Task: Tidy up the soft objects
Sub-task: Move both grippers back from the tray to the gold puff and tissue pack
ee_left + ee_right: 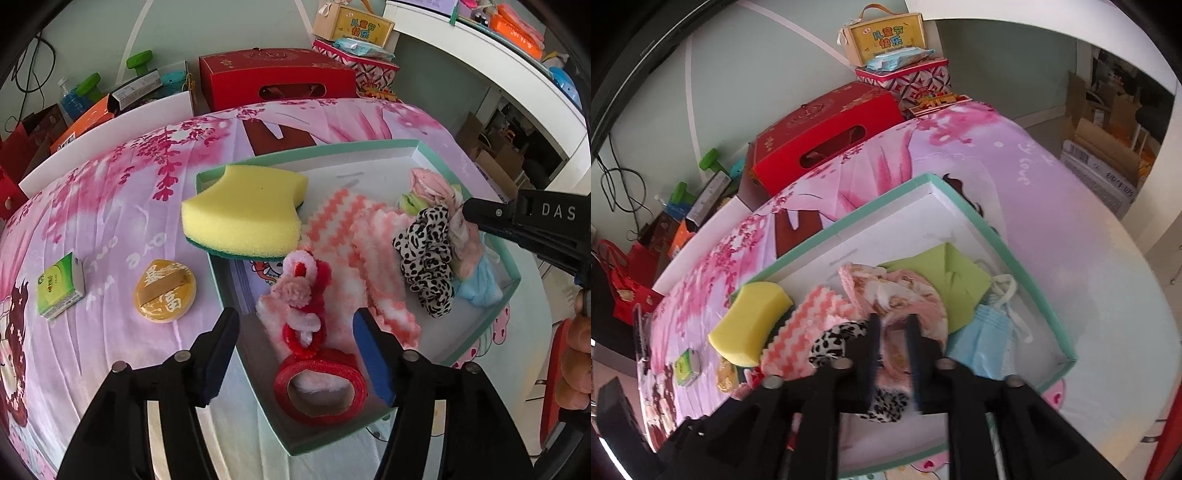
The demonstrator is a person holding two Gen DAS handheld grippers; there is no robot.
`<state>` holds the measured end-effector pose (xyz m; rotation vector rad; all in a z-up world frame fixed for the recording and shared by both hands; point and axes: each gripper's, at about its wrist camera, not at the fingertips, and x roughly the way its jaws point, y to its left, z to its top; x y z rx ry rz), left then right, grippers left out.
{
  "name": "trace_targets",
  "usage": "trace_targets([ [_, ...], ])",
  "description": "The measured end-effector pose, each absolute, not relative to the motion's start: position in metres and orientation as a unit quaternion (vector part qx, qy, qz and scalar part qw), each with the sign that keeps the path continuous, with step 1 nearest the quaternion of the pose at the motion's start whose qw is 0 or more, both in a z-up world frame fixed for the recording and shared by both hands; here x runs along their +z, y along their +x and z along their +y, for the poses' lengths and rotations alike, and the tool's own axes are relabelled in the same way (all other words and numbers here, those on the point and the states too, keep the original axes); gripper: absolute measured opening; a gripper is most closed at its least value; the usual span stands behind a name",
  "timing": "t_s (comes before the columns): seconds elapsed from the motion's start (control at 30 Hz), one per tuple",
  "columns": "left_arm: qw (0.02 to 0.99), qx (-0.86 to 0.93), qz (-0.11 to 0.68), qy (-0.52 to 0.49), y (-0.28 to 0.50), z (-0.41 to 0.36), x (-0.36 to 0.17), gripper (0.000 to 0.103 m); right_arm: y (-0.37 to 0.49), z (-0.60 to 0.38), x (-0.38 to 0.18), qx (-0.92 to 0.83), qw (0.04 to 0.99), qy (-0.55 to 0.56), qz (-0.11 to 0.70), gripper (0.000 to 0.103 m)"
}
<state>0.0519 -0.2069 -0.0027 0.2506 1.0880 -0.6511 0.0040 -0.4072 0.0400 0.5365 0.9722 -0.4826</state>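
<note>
Hovering wide-spread over the near end of the teal-rimmed box (413, 144), the left gripper (295, 354) holds nothing. Directly beneath it lies one red ribbon roll (320, 387), with one red-and-pink pipe-cleaner ornament (303, 295) just beyond it, resting on a fluffy pink-and-white zigzag cloth (354, 236). The right gripper (892, 360) has its jaws nearly together, pinching a soft pink printed cloth (916, 291); one leopard-print scrunchie (424, 254) sits right beside them. One blue face mask (982, 332) and one green folded cloth (956, 277) lie inside the box at its right side. One yellow sponge (243, 210) with a green base leans on the box's left rim. Outside, on the pink floral table (110, 206), sit one gold round packet (164, 290) and one green tissue pack (59, 286). Farther back stands one red gift box (277, 79).
</note>
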Motion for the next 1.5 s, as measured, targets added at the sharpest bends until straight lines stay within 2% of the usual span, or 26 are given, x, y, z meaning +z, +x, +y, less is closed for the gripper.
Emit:
trace_targets([
  [0.07, 0.799, -0.302, 0.507, 0.113, 0.053, -0.204, 0.0, 0.068, 0.002, -0.407, 0.043, -0.236, 0.822, 0.243, 0.459, 0.037],
  [0.17, 0.803, -0.296, 0.506, 0.105, 0.055, -0.198, 0.005, 0.073, 0.0, -0.407, 0.045, -0.242, 0.82, 0.237, 0.461, 0.04],
  [0.3, 0.812, -0.278, 0.506, 0.087, 0.065, -0.184, 0.009, 0.081, 0.0, -0.407, 0.044, -0.242, 0.816, 0.235, 0.469, 0.061],
  [0.47, 0.827, -0.235, 0.506, 0.059, 0.081, -0.159, 0.012, 0.083, 0.001, -0.405, 0.042, -0.239, 0.816, 0.231, 0.474, 0.069],
  [0.53, 0.833, -0.216, 0.507, 0.045, 0.088, -0.147, 0.013, 0.09, 0.002, -0.403, 0.042, -0.239, 0.815, 0.226, 0.477, 0.069],
  [0.6, 0.838, -0.193, 0.509, 0.03, 0.095, -0.135, 0.012, 0.094, 0.004, -0.4, 0.04, -0.237, 0.816, 0.22, 0.48, 0.077],
  [0.73, 0.847, -0.146, 0.511, 0.008, 0.107, -0.109, 0.01, 0.094, 0.009, -0.391, 0.039, -0.227, 0.819, 0.212, 0.483, 0.086],
  [0.8, 0.849, -0.129, 0.512, -0.001, 0.111, -0.099, 0.009, 0.095, 0.012, -0.384, 0.04, -0.221, 0.823, 0.203, 0.483, 0.101],
  [0.93, 0.853, -0.099, 0.512, -0.006, 0.115, -0.082, 0.006, 0.101, 0.017, -0.372, 0.042, -0.209, 0.83, 0.186, 0.483, 0.103],
  [1.27, 0.858, -0.08, 0.508, -0.015, 0.12, -0.058, 0.01, 0.101, 0.028, -0.349, 0.047, -0.188, 0.839, 0.158, 0.485, 0.103],
  [1.5, 0.869, -0.046, 0.492, -0.036, 0.127, -0.02, 0.019, 0.101, 0.037, -0.315, 0.076, -0.155, 0.877, 0.141, 0.432, 0.103],
])
